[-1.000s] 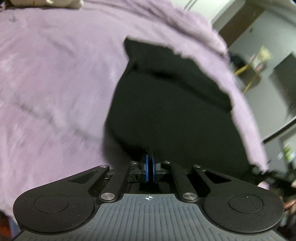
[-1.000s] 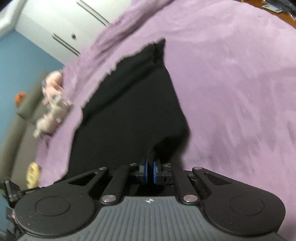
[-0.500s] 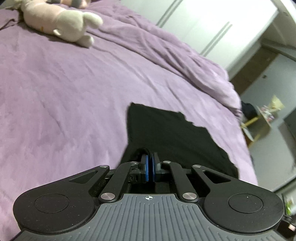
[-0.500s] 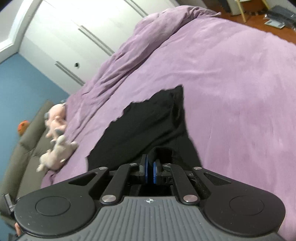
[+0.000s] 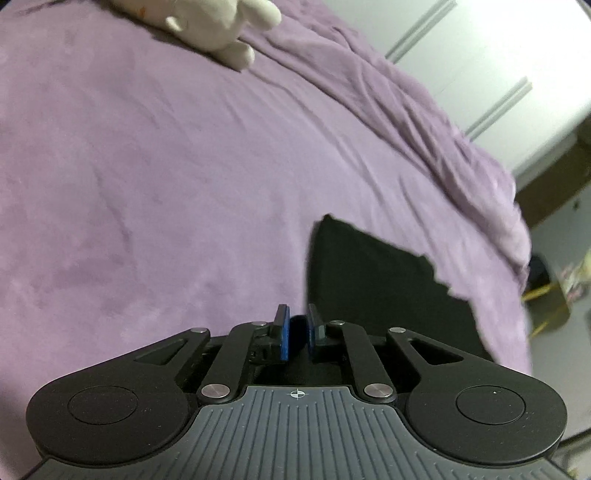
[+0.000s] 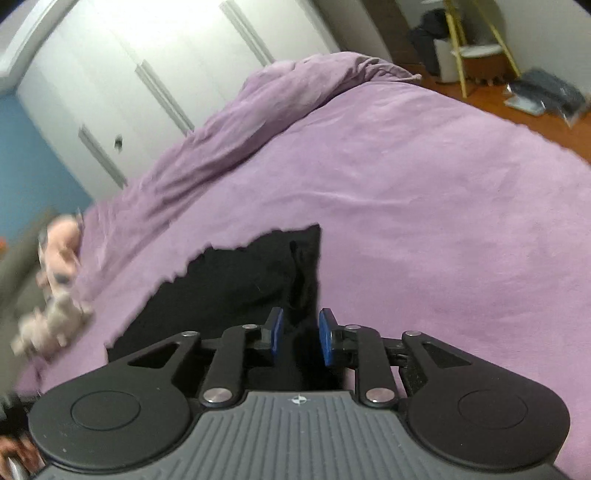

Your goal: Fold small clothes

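A small black garment (image 5: 384, 291) lies folded on the purple bedspread (image 5: 166, 192). In the left wrist view it sits just ahead and right of my left gripper (image 5: 296, 326), whose blue pads stand slightly apart over the garment's near edge. In the right wrist view the garment (image 6: 240, 280) lies ahead and left of my right gripper (image 6: 301, 334), whose blue pads are parted with black cloth between them, not pinched.
A white plush toy (image 5: 221, 26) lies at the far side of the bed, and pink plush toys (image 6: 59, 288) show at the left. White wardrobe doors (image 6: 147, 74), a yellow-legged stand (image 6: 476, 48) and wooden floor lie beyond the bed.
Both grippers held the black garment shut and carried its edge forward over itself. Now both have opened and let go of the cloth, which lies on the bed.
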